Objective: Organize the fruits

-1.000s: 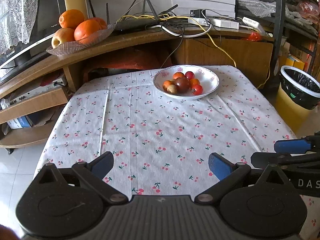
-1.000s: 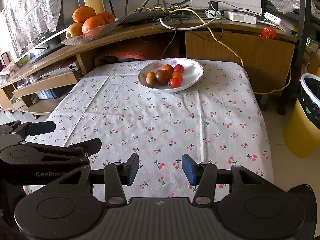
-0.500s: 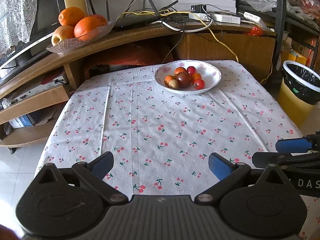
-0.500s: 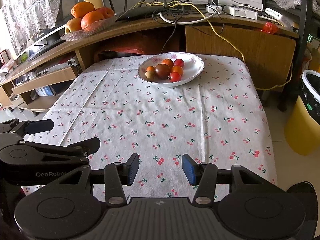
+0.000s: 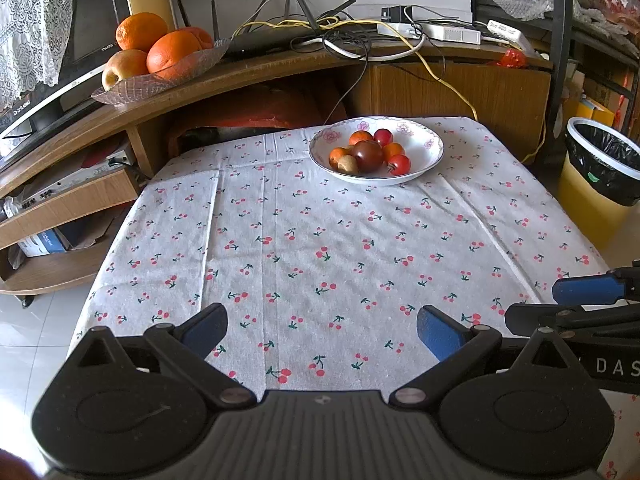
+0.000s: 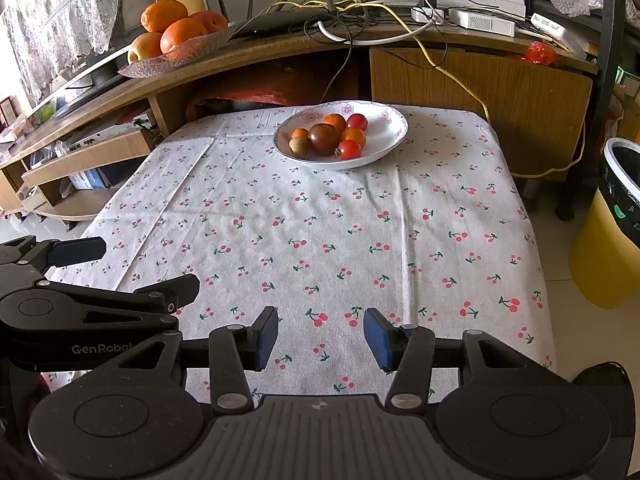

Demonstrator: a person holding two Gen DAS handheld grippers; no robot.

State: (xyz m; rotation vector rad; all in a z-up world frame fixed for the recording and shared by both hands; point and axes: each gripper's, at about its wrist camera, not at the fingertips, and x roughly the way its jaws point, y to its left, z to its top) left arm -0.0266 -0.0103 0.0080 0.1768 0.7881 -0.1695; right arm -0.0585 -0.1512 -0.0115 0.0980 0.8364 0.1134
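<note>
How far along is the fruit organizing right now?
Barely started. Nothing looks sorted yet: the small fruits all sit together in the white floral bowl at the far end of the cherry-print tablecloth. Nothing is in hand; the left gripper and right gripper are both open and empty over the near edge. Reaching the bowl and moving the fruits is all left.

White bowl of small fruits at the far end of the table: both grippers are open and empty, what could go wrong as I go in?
1. The fruits are packed touching in the white bowl; jaws closing on the red tomato may nudge neighbours out.
2. The bowl sits near the far table edge; a push could slide it on the cherry-print tablecloth.
3. The left gripper and right gripper hover close together and could collide.
</note>
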